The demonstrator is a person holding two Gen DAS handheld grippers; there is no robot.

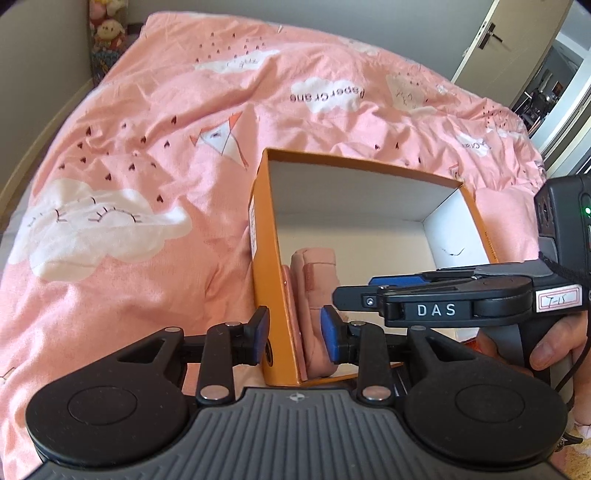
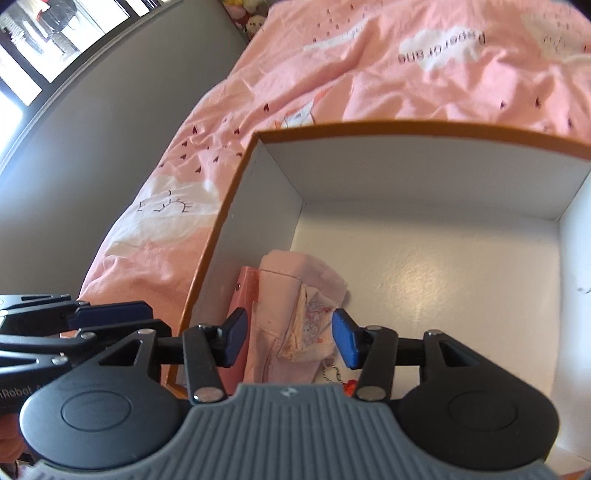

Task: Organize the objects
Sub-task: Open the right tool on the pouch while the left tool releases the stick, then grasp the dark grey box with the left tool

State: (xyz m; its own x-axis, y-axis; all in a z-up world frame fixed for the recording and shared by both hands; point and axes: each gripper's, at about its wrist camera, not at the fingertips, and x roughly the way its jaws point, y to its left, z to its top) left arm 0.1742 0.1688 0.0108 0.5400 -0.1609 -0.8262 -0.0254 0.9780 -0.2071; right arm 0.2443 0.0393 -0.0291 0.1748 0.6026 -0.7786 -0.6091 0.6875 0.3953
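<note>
Pink bedding printed with white clouds covers the bed [image 1: 147,155] under both my grippers. Nearest to me, my left gripper [image 1: 295,332] straddles the near left wall of the orange cardboard box [image 1: 264,236]: one blue finger pad sits outside that wall, the other inside beside the cloth, and neither presses on anything, so these fingers stand apart with nothing gripped. My right gripper [image 2: 290,338] hangs over the box's near left corner, its fingers also parted, one on each side of the folded pink garment [image 2: 291,295] without squeezing it. That garment stands on edge against the left inner wall of the box, with a flat pink item [image 2: 243,295] wedged between it and the wall; I cannot tell what that item is. A small ball chain [image 2: 330,374] shows just below the cloth. Beyond, the white box floor lies bare. Farther off, stuffed toys [image 1: 107,26] sit at the bed's head, and a door [image 1: 487,40] stands at the right.
</note>
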